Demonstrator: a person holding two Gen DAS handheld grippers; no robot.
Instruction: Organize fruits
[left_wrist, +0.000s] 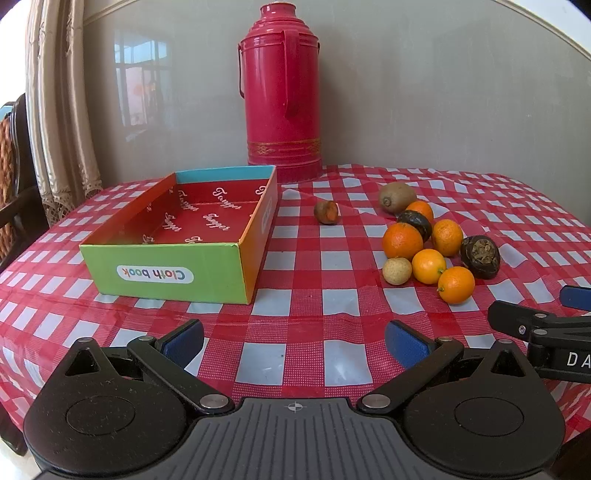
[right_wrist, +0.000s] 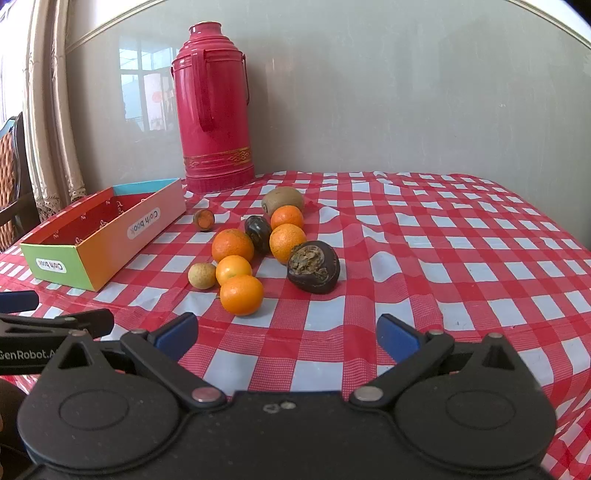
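A heap of fruit lies on the red-checked tablecloth (left_wrist: 295, 258): several oranges (left_wrist: 402, 240) (right_wrist: 242, 294), a kiwi (left_wrist: 397, 197) (right_wrist: 283, 199), two dark brown water chestnuts (left_wrist: 480, 256) (right_wrist: 314, 266), a small pale fruit (left_wrist: 396, 270) (right_wrist: 201, 275). A small brown-orange piece (left_wrist: 327, 212) (right_wrist: 204, 220) lies apart. An empty colourful "Cloth book" box (left_wrist: 177, 236) (right_wrist: 99, 236) sits to the left. My left gripper (left_wrist: 293, 341) hovers open near the table's front, in front of the box. My right gripper (right_wrist: 287, 334) is open just short of the nearest orange, nothing between its fingers.
A tall red thermos (left_wrist: 282, 92) (right_wrist: 214, 110) stands at the back against the grey wall. Curtains (left_wrist: 55, 103) and a dark chair (left_wrist: 14, 177) are at the left. The cloth is wrinkled to the right of the fruit (right_wrist: 424, 258).
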